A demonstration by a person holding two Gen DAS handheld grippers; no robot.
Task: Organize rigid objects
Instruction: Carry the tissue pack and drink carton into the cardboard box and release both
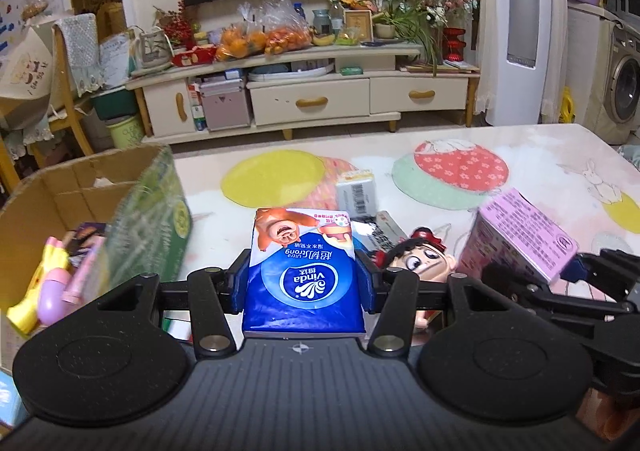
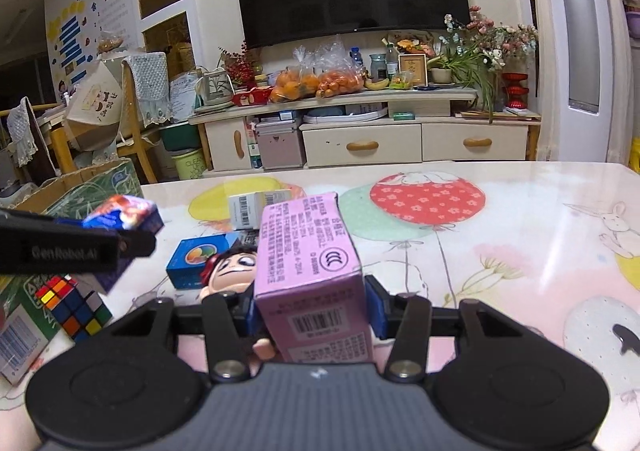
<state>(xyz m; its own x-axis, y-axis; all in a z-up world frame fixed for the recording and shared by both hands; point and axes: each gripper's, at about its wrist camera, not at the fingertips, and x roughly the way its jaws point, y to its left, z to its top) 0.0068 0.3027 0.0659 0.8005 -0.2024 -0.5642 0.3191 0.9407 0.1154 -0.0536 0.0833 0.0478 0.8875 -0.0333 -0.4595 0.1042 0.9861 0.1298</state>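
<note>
Partly done: cardboard box at left of frame already held toys. Doll, cube and small boxes remained on table. Left gripper was clamped on tissue pack, centre frame; right gripper was clamped on pink carton, centre.

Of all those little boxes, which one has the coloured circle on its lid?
The blue box lying flat on the table beside the doll's head. The pink box and grey box show only print and barcodes.
</note>
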